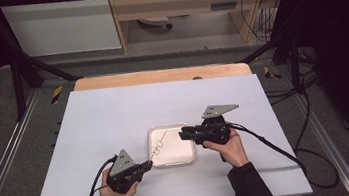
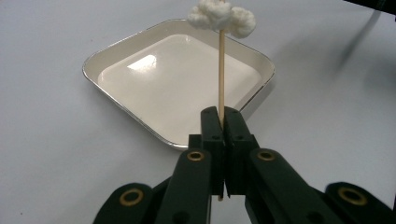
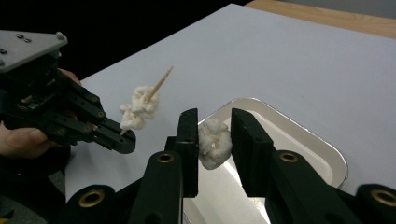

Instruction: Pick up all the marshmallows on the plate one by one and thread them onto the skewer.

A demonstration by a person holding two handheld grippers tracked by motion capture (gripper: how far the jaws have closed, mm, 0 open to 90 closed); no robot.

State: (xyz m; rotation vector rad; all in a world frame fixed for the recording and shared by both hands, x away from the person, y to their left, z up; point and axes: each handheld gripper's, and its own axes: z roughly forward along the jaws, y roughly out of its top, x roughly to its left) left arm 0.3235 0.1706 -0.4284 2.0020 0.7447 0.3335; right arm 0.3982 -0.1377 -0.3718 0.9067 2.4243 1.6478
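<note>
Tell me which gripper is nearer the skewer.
Left. The left gripper is shut on the skewer at its lower end. The right gripper sits apart over the tray, shut on a loose popcorn piece.

A glossy metal tray (image 2: pixel 116 51) with a smooth, pale, reflective inside sits on a matt white desk (image 1: pixel 114 115). A thin wooden skewer (image 2: pixel 221 70) carries rough, fluffy white popcorn (image 2: pixel 222 18). The fingers (image 3: pixel 189 140) look like matt black plastic.

Tray (image 1: pixel 172 159) sat near table centre (image 1: pixel 114 115); left gripper (image 1: pixel 146 166) at its left edge held skewer (image 1: pixel 160 142) over it, right gripper (image 1: pixel 183 135) above its right side.
</note>
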